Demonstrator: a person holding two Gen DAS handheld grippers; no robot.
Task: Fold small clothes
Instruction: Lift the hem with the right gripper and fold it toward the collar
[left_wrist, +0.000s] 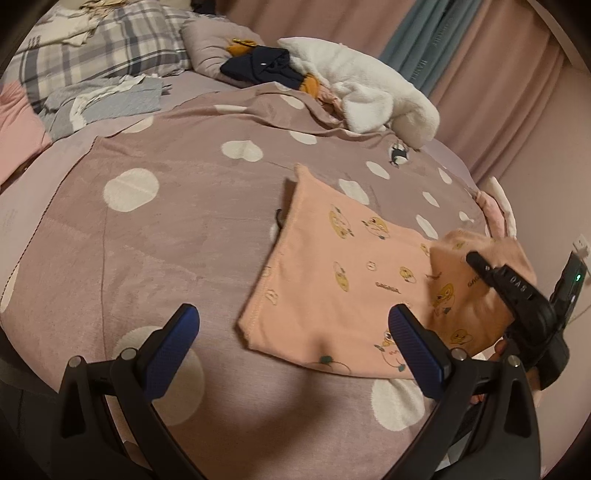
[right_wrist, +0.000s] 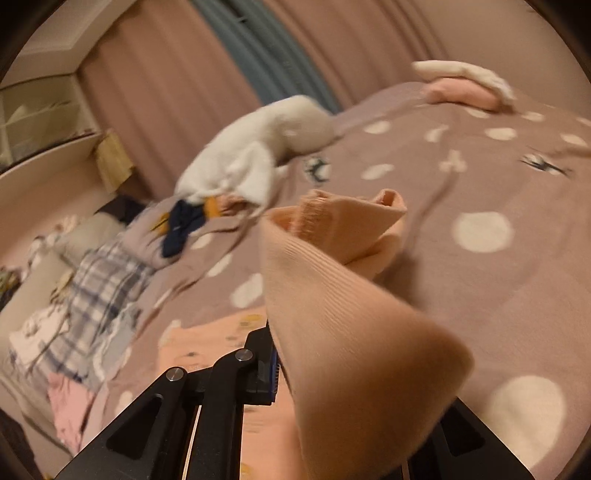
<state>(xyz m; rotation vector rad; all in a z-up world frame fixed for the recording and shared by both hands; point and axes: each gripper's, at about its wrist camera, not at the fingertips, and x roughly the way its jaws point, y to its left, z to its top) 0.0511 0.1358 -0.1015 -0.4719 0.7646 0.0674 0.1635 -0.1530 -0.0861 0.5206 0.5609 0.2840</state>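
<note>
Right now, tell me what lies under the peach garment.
The peach garment lies on the spotted blanket; a small dark loop shows at its edge. The right gripper lifts one end. Anything beneath is covered.

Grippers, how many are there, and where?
2. The left gripper hangs open above the blanket; the right gripper, at right, is shut on the peach cloth's lifted corner.

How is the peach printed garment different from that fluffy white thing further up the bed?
The peach garment is thin, printed with yellow cartoons, and mostly flat; the white fluffy item is thick, plain and bunched up. The right gripper grips and lifts the peach garment's edge; nothing touches the white one. Both lie on the spotted blanket.
</note>
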